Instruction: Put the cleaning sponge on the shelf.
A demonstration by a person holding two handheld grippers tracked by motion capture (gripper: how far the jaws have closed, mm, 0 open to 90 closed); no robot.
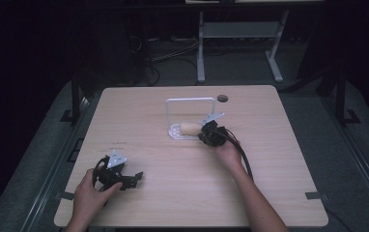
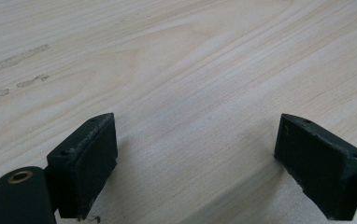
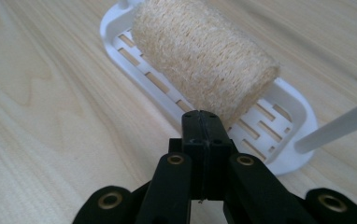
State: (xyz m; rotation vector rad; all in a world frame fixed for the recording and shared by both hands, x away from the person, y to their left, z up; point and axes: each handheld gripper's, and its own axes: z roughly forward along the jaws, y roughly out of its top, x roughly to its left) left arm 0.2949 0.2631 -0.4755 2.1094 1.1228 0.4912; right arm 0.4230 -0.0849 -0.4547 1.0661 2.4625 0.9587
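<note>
A beige loofah roll lies in a white slotted tray that has a tall white wire frame; the roll and tray sit mid-table. My right gripper is shut, its pads pressed together with nothing between them, tips just short of the roll's near end. In the high view it sits right of the tray. My left gripper rests low over bare wood, open and empty, at the front left.
The light wooden table has a round cable hole at the back. A faint smear marks the wood. Desk legs and cables lie on the dark floor behind.
</note>
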